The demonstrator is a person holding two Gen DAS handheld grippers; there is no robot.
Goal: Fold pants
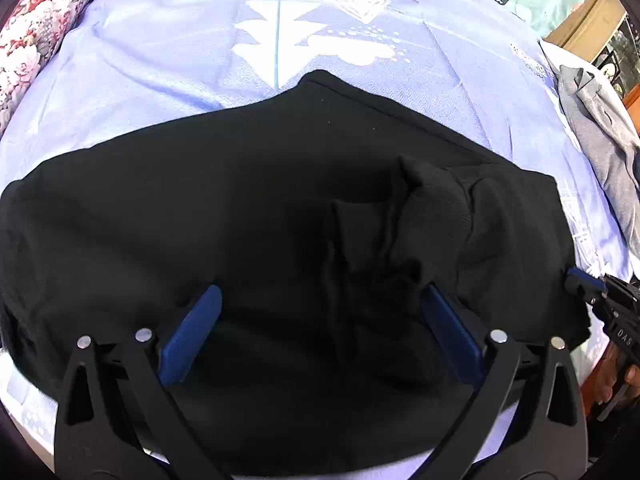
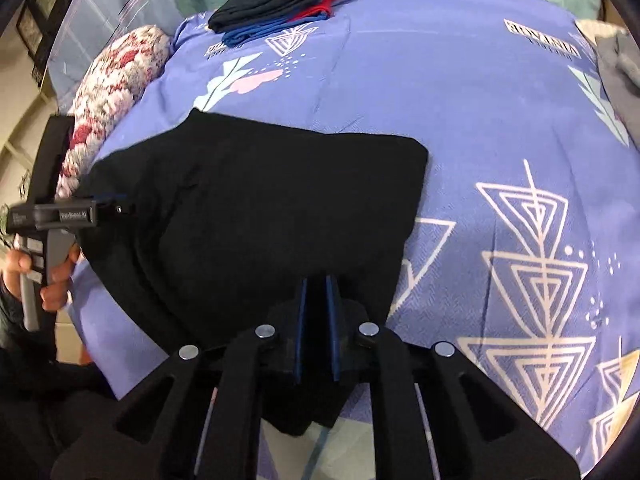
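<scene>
Black pants (image 1: pixel 240 200) lie folded on the lilac patterned bedsheet (image 1: pixel 160 60), with a rumpled ribbed part near their right side. My left gripper (image 1: pixel 320 292) hovers over them, pointing steeply down, its blue fingers (image 1: pixel 196 332) spread wide and open with only cloth beneath. In the right wrist view the pants (image 2: pixel 260 200) form a dark slab. My right gripper (image 2: pixel 317 300) sits at their near edge, its jaws a narrow slot apart. The slot is dark, so cloth inside it cannot be made out. The left gripper (image 2: pixel 112 204) shows blurred at the pants' left edge, held by a hand (image 2: pixel 52 280).
A stack of folded dark, blue and red clothes (image 2: pixel 272 4) rests at the far side of the bed. A floral pillow (image 2: pixel 116 92) lies along the left. A grey garment (image 1: pixel 600 140) lies at the right edge. The right gripper (image 1: pixel 584 284) shows at the pants' right edge.
</scene>
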